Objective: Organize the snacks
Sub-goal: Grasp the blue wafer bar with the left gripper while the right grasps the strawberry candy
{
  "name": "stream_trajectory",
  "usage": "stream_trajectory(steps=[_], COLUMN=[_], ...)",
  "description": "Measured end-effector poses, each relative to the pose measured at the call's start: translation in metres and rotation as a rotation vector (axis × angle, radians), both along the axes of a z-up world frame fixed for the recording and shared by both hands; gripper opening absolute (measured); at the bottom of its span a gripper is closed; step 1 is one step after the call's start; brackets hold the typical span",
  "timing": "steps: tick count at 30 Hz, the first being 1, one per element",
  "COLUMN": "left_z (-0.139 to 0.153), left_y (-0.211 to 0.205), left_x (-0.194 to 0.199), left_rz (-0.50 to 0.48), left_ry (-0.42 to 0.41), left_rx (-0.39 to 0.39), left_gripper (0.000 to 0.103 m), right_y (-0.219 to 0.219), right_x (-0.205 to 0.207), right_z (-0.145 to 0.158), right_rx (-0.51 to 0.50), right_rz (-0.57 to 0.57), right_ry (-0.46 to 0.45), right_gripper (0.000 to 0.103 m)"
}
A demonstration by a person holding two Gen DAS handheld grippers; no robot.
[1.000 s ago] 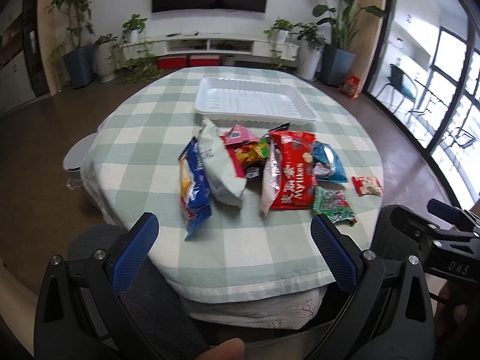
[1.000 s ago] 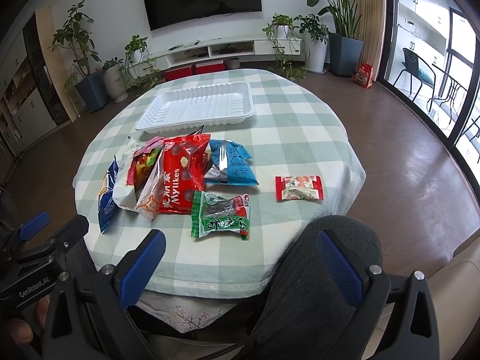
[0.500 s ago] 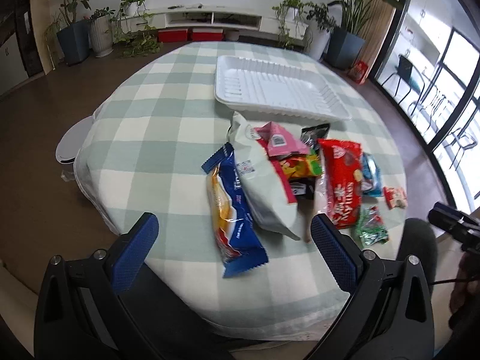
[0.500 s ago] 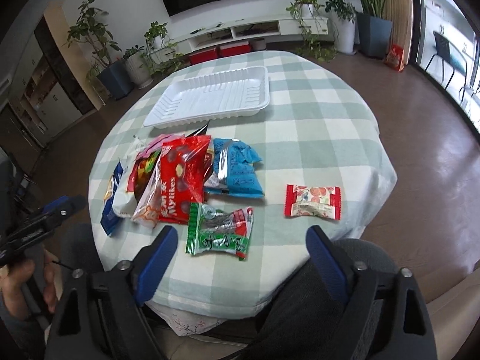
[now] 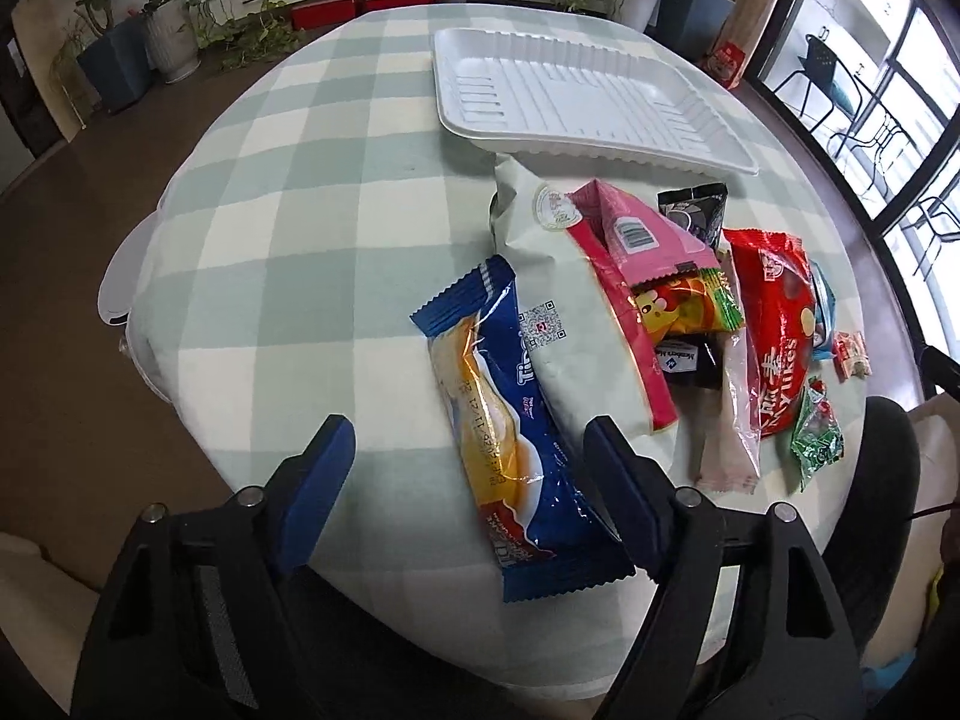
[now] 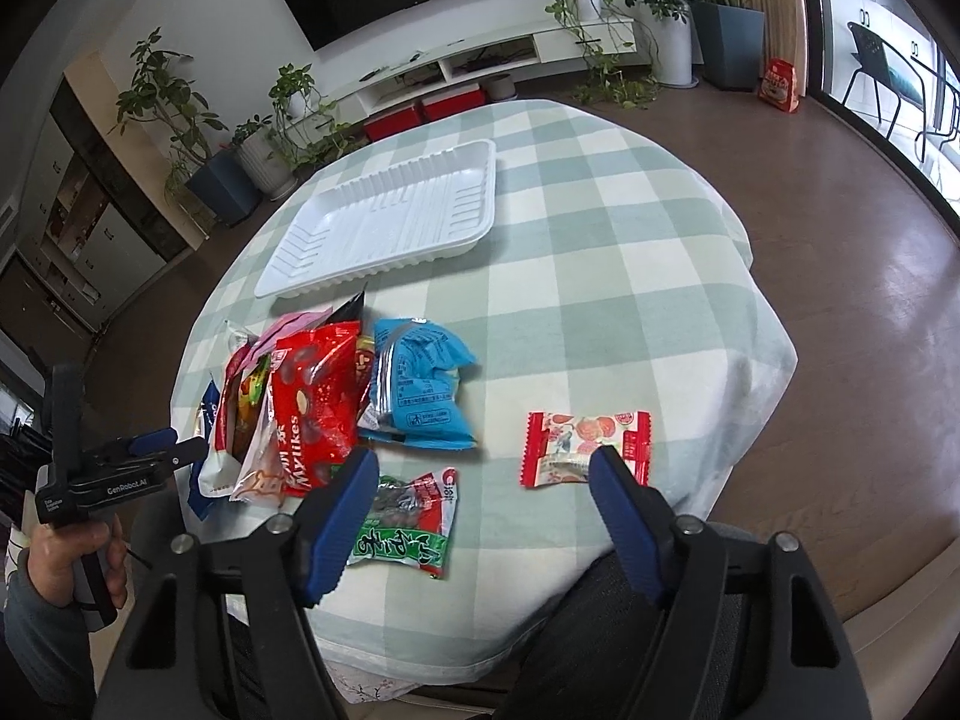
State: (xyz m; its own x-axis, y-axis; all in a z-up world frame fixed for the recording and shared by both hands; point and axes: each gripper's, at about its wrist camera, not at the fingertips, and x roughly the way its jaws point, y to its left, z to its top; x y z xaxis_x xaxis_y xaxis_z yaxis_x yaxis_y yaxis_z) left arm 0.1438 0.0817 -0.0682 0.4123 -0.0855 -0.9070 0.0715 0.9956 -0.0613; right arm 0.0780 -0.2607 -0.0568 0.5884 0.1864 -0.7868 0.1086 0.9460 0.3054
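A pile of snack packets lies on the checked tablecloth [image 5: 288, 192] in front of an empty white tray [image 5: 576, 102], which also shows in the right wrist view [image 6: 390, 222]. My left gripper [image 5: 468, 468] is open, its jaws on either side of the near end of a blue and yellow packet [image 5: 516, 438]. Beside it lie a white bag [image 5: 570, 324], a pink bag [image 5: 636, 240] and a red Mylikes bag [image 5: 780, 330]. My right gripper [image 6: 486, 492] is open above the table's near edge, between a green packet [image 6: 408, 528] and a red and white candy packet [image 6: 582, 444]. A light blue packet [image 6: 420, 390] lies further in.
The round table stands in a living room with brown floor [image 6: 840, 228] around it. Potted plants [image 6: 228, 162] and a TV shelf [image 6: 480, 60] line the far wall. A black knee [image 6: 600, 648] is below the right gripper. The left gripper [image 6: 150, 456] shows at the table's left edge.
My left gripper has moved forward and down over the table, closing in on the blue and yellow packet. My right gripper has moved closer to the table edge.
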Motion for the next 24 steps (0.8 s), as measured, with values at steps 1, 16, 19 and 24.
stream_trajectory(steps=[1, 16, 19, 24], left_z=[0.003, -0.036, -0.038, -0.038], left_y=[0.003, -0.001, -0.007, -0.009], left_x=[-0.002, 0.022, 0.022, 0.021], left_rz=[0.007, 0.025, -0.004, -0.055], left_ry=[-0.010, 0.054, 0.033, 0.027], left_rx=[-0.009, 0.032, 0.059, 0.050], left_gripper=[0.077, 0.066, 0.039, 0.032], right_y=[-0.001, 0.006, 0.005, 0.005], right_x=[0.000, 0.000, 0.000, 0.006], right_z=[0.000, 0.001, 0.001, 0.005], right_rx=[0.002, -0.013, -0.022, -0.086], right_rz=[0.000, 0.019, 0.031, 0.178], right_ry=[-0.002, -0.011, -0.016, -0.051], right_gripper=[0.076, 0.076, 0.076, 0.076])
